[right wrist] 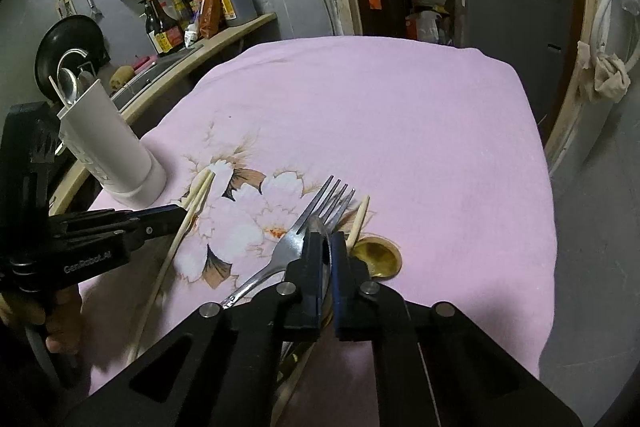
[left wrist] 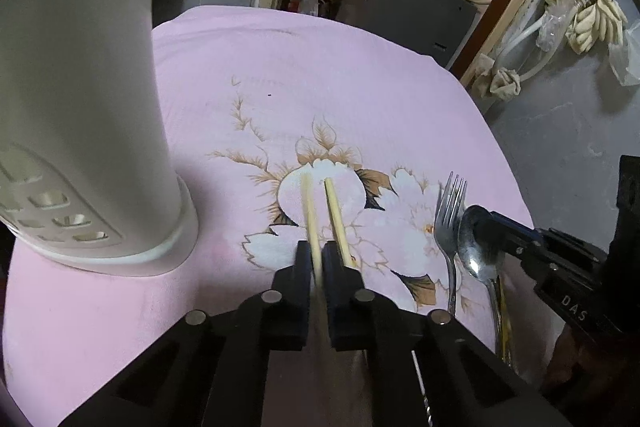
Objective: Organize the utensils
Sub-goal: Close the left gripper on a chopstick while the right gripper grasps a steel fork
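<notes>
Holder: tall white plastic utensil holder (right wrist: 107, 139) at pink flowered tablecloth's (right wrist: 380, 115) left edge; spoon and chopstick inside.
Left gripper (left wrist: 316, 259): clamped on pale wooden chopstick (left wrist: 310, 215).
Right gripper (right wrist: 329, 247): clamped on steel spoon (left wrist: 478, 251).
Hidden: spoon bowl behind pads.

Counts only. Two pale chopsticks (left wrist: 310, 211) lie side by side on the pink cloth; a third chopstick (right wrist: 359, 219) lies apart, by the fork. One steel fork (right wrist: 308, 223). One steel spoon (left wrist: 476, 251). One gold spoon (right wrist: 378, 257), bowl only showing. One white utensil holder (right wrist: 108, 143), with a few utensils standing in it, number unclear. Two black grippers, left (left wrist: 316, 259) and right (right wrist: 326, 247). Several sauce bottles (right wrist: 164, 23) on the back shelf.
</notes>
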Demonstrator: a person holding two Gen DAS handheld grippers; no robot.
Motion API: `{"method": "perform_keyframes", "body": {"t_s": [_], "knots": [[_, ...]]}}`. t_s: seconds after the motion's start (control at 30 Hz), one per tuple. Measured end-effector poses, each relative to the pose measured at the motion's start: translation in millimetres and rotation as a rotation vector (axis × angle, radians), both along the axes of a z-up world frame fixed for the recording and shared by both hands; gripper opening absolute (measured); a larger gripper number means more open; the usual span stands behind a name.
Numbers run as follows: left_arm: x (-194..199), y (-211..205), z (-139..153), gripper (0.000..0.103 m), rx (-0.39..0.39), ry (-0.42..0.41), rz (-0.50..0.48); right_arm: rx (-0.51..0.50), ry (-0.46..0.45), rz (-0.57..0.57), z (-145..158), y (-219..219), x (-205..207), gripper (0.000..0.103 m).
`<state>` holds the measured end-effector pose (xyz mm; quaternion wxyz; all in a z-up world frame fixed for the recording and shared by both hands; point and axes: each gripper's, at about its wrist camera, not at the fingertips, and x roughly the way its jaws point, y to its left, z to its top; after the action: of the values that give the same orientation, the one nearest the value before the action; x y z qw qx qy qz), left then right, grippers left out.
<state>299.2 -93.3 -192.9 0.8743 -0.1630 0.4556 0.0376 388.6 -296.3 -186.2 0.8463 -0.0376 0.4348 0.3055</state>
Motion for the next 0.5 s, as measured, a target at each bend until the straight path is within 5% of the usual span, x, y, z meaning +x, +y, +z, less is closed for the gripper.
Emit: {"method": "perform_keyframes", "body": {"t_s": [0.5], "knots": [[-46, 13, 62, 0.005, -0.022, -0.203, 0.035, 0.073, -0.102, -0.132, 48, -15, -35, 0.002]]}}
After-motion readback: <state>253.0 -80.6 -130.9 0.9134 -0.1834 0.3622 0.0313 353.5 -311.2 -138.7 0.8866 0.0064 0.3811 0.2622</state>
